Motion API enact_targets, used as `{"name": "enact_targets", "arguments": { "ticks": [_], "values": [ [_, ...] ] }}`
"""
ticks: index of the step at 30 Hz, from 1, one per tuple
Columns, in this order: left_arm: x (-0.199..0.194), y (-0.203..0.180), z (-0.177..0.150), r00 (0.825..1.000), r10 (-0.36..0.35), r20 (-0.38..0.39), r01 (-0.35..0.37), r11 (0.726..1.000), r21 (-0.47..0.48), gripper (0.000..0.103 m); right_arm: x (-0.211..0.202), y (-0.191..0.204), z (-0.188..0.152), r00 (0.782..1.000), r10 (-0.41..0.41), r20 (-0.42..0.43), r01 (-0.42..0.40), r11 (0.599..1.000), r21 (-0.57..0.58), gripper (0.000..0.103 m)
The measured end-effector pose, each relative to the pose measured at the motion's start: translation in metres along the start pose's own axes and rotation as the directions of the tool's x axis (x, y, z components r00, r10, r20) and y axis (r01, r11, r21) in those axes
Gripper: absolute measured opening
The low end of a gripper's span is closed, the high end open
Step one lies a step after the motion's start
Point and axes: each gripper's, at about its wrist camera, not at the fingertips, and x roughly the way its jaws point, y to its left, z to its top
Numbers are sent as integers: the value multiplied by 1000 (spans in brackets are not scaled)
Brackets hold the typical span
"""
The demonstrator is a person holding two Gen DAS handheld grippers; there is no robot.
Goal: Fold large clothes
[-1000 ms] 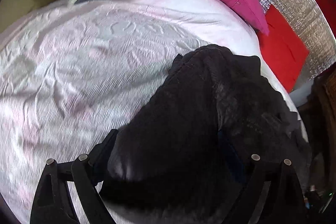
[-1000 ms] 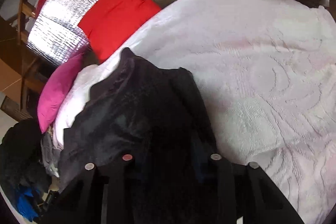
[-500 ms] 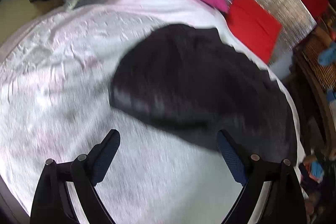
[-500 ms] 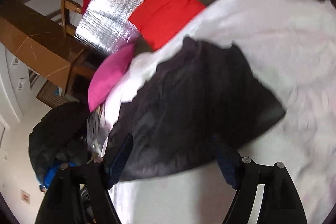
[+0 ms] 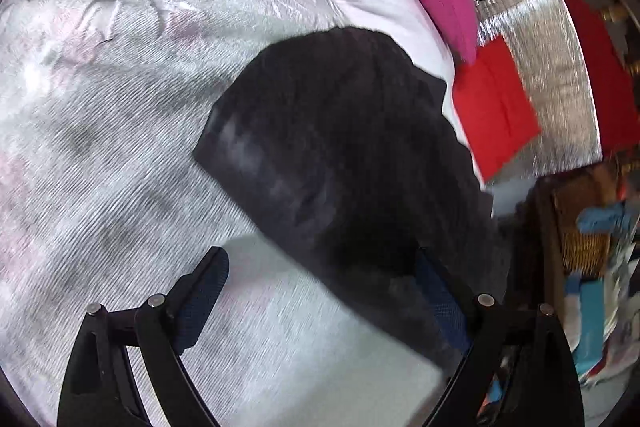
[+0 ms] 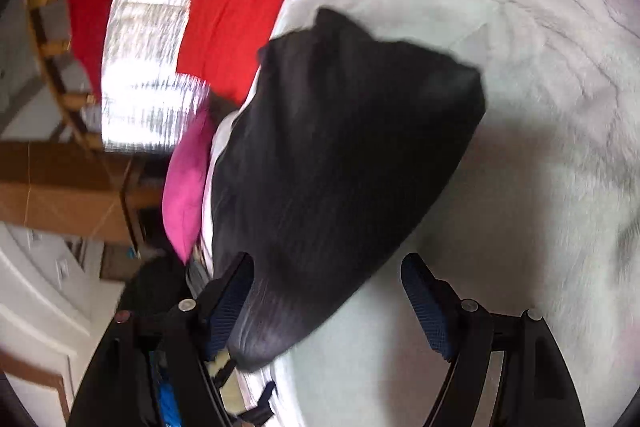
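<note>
Black garment (image 5: 340, 155) lay as a folded bundle on the bed (image 5: 120, 107), near the edge by the red cushion (image 5: 496, 115). Left gripper (image 5: 320, 291) and right gripper (image 6: 326, 301) both spread wide, holding nothing. Bundle sat just ahead of both, long axis diagonal; neither looked clearly nearer.

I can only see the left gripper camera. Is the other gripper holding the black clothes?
Observer: No. The right gripper is open wide, and the black garment lies loose on the bed.
Operator: Is it close to the clothes?
Observer: Yes. The garment's rounded end lies right beside one finger.
Operator: What's past the pink pillow?
Observer: Beyond the pink pillow, off the bed's edge, sits a dark heap.
</note>
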Motion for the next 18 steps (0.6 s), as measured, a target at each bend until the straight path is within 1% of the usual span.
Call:
{"name": "enact_targets", "arguments": {
  "ticks": [3, 5, 7, 9, 13, 14, 15, 16, 17, 18],
  "values": [
    [10, -4, 7, 999, -9, 32, 9, 1000, -14, 93, 9, -8, 12, 999, 30, 28, -31, 999, 41, 80],
    [15, -6, 11, 998, -11, 56, 13, 1000, -28, 93, 13, -6, 17, 998, 38, 45, -39, 999, 28, 79],
    [15, -6, 12, 997, -15, 72, 18, 999, -45, 93, 19, -4, 22, 998, 32, 53, -33, 999, 17, 80],
    [21, -6, 20, 996, -23, 83, 28, 998, -61, 93, 24, 0, 26, 997, 29, 65, -29, 1000, 0, 80],
    [26, -8, 28, 994, -34, 105, 40, 997, -61, 93, 31, 7, 34, 996, 31, 86, -28, 999, -27, 80],
    [29, -11, 29, 993, -31, 111, 37, 998, -56, 91, 33, 8, 37, 996, 30, 90, -27, 999, -33, 80],
    [32, -15, 32, 992, -19, 124, 25, 999, -45, 79, 34, 10, 39, 995, 29, 93, -25, 999, -39, 78],
    [34, -19, 34, 991, -6, 135, 10, 1000, -29, 74, 35, 11, 41, 995, 21, 102, -16, 999, -49, 72],
    [34, -19, 33, 990, -8, 138, 10, 1000, -17, 69, 37, 12, 42, 994, 3, 107, 4, 998, -61, 64],
    [35, -19, 35, 990, -12, 142, 13, 1000, -13, 63, 38, 13, 43, 994, -14, 108, 22, 998, -67, 60]
  ]
}}
